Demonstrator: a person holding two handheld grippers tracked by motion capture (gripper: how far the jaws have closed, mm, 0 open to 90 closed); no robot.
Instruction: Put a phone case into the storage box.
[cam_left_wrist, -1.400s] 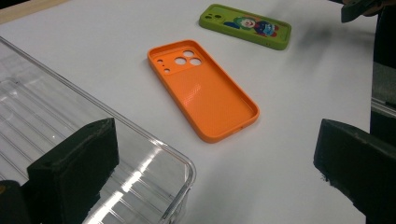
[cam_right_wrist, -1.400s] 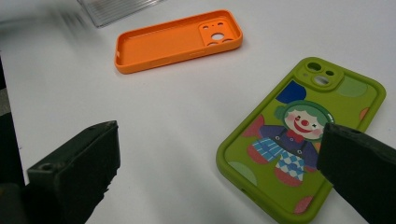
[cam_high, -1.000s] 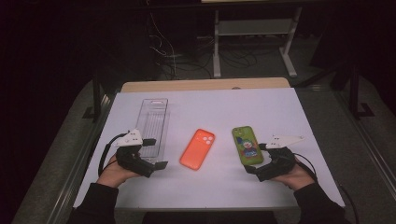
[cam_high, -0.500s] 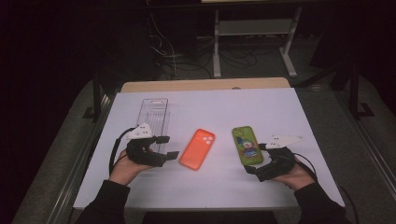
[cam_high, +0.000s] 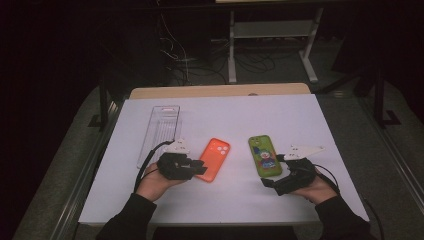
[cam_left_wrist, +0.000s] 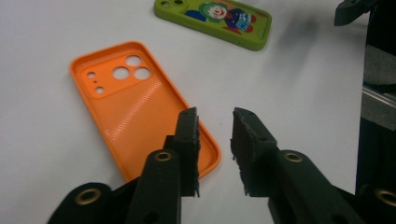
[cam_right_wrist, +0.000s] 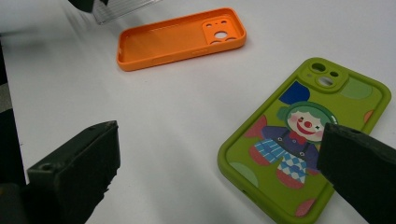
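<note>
An orange phone case (cam_high: 212, 159) (cam_left_wrist: 135, 107) (cam_right_wrist: 182, 37) lies hollow side up in the middle of the white table (cam_high: 225, 115). My left gripper (cam_high: 202, 167) (cam_left_wrist: 215, 116) is at its near corner. Its jaws have just been closing and stand a narrow gap apart, with the case's side rim between them and the pads not pressing on it. A green phone case with a clown picture (cam_high: 264, 156) (cam_left_wrist: 215, 18) (cam_right_wrist: 299, 135) lies to the right. My right gripper (cam_high: 274, 172) (cam_right_wrist: 219, 135) sits wide open at its near end, holding nothing.
A clear plastic tray (cam_high: 160, 132) (cam_right_wrist: 121, 11) lies lengthwise at the table's left, behind my left hand. Beyond the table's far wooden edge (cam_high: 220, 91) are dark floor, cables and a metal stand.
My left gripper has moved right from beside the clear tray to the orange case's corner, and its jaws have narrowed. The right gripper and both cases have stayed put.
</note>
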